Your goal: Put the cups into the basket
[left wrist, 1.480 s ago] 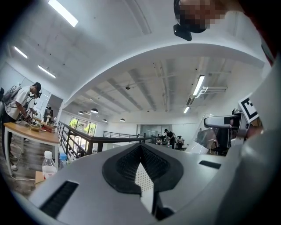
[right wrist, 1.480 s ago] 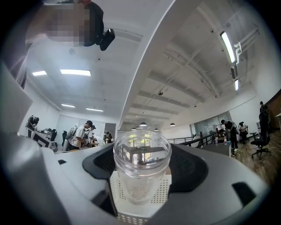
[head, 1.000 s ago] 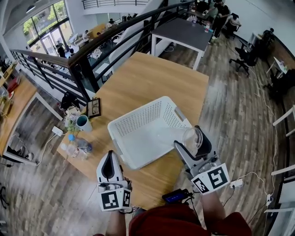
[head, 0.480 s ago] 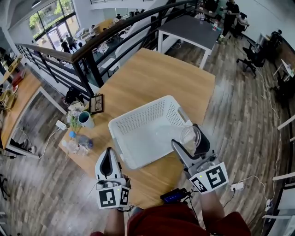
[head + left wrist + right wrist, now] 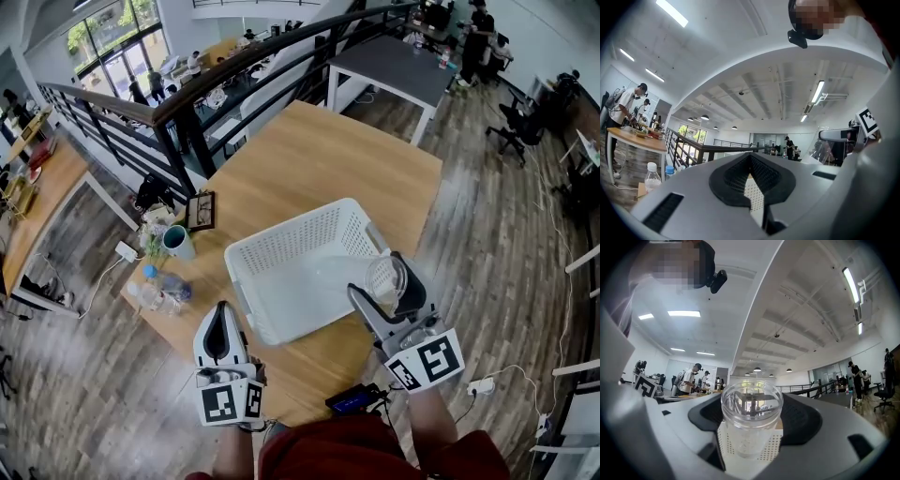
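Holding steady since earlier, right claw (image 5: 382, 286) grips clear cup (image 5: 751, 420) over basket (image 5: 281, 246); left claw (image 5: 222, 317) clenched empty.

No readable text, apparently

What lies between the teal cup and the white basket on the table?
Nothing: bare tabletop separates the teal cup from the white basket, seen in the head view.
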Available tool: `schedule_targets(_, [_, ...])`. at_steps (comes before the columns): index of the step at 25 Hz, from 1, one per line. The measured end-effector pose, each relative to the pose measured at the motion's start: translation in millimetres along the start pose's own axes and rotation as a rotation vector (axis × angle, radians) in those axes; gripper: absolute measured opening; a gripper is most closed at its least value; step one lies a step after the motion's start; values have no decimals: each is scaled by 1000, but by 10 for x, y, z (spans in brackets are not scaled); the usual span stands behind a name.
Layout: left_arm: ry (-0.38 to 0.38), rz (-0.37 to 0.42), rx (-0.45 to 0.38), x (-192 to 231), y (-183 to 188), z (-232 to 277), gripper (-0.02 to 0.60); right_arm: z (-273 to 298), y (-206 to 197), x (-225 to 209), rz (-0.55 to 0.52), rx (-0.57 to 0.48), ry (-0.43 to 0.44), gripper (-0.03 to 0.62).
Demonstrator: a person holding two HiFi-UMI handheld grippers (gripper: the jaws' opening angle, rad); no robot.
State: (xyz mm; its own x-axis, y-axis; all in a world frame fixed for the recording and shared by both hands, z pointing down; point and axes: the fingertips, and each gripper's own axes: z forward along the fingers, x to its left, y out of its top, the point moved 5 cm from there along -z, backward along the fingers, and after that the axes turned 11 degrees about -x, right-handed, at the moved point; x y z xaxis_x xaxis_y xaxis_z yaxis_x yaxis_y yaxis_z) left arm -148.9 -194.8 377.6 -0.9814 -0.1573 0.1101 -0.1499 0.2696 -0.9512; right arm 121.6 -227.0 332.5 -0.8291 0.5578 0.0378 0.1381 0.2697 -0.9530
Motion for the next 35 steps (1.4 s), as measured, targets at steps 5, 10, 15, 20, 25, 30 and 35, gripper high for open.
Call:
schedule_targets(5, [16,5,-1,28,2,-28,0,93,-5,16,-12,4,29,353])
schedule_targets(10, [31,7,-4,65,4,-72,0,184,-48,67,-18,13,58,353])
schedule_targets(15, [42,12,-7,93,17,-115,0,260,-87,105,-28,22,84,353])
schedule_targets(20, [53,16,-7,118,15,-148,0,347,-109,121,-43,30,113,353])
schedule_targets(25, [60,15,-2,129,0,-176,0,420,-145,129,-58,46,137,353])
schedule_targets(30, [66,16,-4,144,0,-197,0,491,-195,145,-64,58,158,353])
schedule_targets(35, [74,15,-3,175,-4,-198,0,596,-246,171,-71,74,187,353])
